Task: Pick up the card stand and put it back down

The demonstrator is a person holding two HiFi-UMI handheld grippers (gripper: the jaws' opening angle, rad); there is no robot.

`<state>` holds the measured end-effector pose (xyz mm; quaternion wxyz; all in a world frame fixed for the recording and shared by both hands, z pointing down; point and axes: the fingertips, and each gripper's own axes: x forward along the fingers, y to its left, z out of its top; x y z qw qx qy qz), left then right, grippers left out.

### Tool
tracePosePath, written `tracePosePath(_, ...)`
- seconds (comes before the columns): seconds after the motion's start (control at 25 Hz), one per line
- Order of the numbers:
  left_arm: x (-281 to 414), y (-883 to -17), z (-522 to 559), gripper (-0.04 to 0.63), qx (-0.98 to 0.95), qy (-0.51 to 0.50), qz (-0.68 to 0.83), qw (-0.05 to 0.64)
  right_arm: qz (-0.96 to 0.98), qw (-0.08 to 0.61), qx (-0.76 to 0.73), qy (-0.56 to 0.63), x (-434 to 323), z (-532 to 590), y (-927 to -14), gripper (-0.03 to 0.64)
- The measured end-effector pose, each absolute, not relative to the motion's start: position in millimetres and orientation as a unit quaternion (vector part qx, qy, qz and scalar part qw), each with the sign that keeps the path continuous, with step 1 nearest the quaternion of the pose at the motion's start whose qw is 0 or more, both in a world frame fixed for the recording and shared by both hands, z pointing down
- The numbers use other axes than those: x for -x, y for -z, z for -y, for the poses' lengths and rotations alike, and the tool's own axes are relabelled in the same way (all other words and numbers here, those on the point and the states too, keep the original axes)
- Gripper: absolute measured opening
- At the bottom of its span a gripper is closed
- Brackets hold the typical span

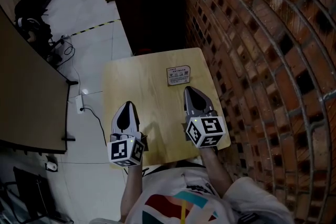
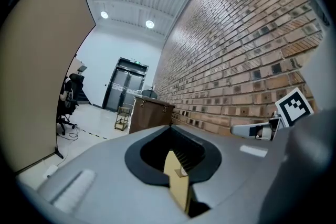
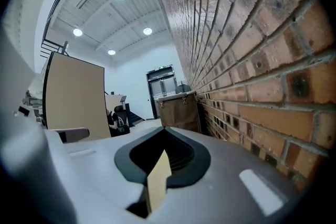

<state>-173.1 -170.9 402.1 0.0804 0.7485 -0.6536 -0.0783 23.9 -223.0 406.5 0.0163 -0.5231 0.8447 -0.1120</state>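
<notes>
The card stand, a small pale sign with print, sits on the light wooden table near its far right side. My right gripper rests on the table just behind the stand, jaws shut with nothing between them, a short gap from the card. My left gripper lies at the table's near left, pointing away from me, jaws together and holding nothing. Neither gripper view shows the card stand; the left gripper view shows only its own closed jaws, and the right gripper view likewise.
A brick wall runs close along the table's right edge. A dark cabinet stands just beyond the table's far edge. A beige partition and floor cables are to the left.
</notes>
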Motion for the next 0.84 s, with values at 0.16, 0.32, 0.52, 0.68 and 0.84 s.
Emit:
tracePosePath(0.16, 176.9, -402.2, 170.3, 0.005, -0.744, 0.080, 0.658, 0.082, -0.848, 0.020, 0.518, 0.113, -21.7, 222.3, -405.3, 0.000)
tracePosePath(0.32, 179.8, -403.3, 168.2, 0.005, -0.739, 0.080, 0.663, 0.085, -0.849, 0.022, 0.516, 0.113, -21.7, 222.7, -404.1, 0.000)
tracePosePath(0.52, 179.3, -405.7, 169.3, 0.005, -0.738, 0.080, 0.665, 0.085, -0.849, 0.019, 0.517, 0.112, -24.8, 224.0, -405.9, 0.000)
tracePosePath(0.68, 178.5, -405.5, 168.7, 0.005, -0.737, 0.081, 0.666, 0.086, -0.848, 0.019, 0.518, 0.113, -27.7, 224.2, -406.5, 0.000)
tracePosePath(0.84, 176.7, -406.3, 169.0, 0.005, -0.736, 0.081, 0.666, 0.088, -0.846, 0.019, 0.520, 0.115, -31.7, 225.6, -408.0, 0.000)
